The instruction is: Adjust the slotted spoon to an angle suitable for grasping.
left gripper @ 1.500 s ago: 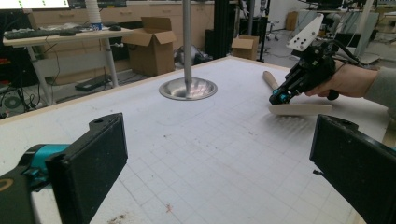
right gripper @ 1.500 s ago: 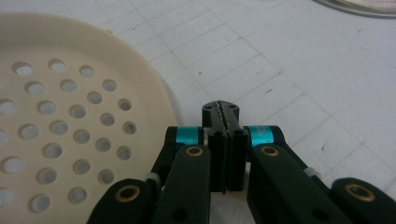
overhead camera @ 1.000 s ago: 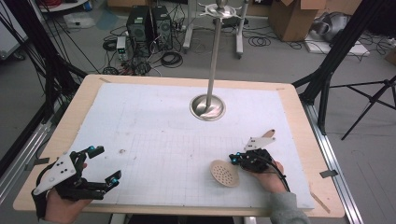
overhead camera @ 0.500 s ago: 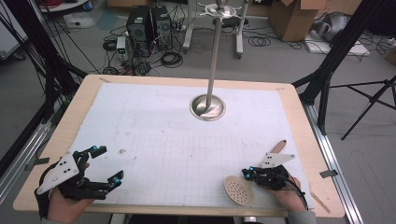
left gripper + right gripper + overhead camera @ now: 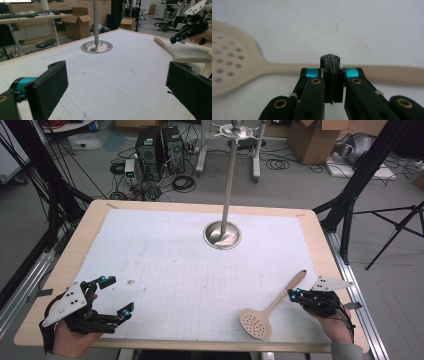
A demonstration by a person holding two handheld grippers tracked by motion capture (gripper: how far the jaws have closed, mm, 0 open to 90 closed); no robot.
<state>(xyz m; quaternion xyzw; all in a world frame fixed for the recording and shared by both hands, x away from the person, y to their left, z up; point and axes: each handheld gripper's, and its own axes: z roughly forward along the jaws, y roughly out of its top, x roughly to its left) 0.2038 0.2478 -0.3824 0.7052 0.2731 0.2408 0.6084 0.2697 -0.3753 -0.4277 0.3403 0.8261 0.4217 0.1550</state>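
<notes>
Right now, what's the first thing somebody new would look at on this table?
Probably the tall shiny metal pole rising from its round base at the far middle of the white table. Next, the cream slotted spoon lying flat near the front right corner, with the right hand-held gripper, jaws shut, beside its handle. The left hand-held gripper sits open at front left.

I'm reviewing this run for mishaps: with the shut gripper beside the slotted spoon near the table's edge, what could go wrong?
The slotted spoon lies near the table's front edge; a push from the shut right gripper might slide it off. Shut jaws cannot grasp the handle unless they open first. The open left gripper rests far away and probably can't help.
</notes>
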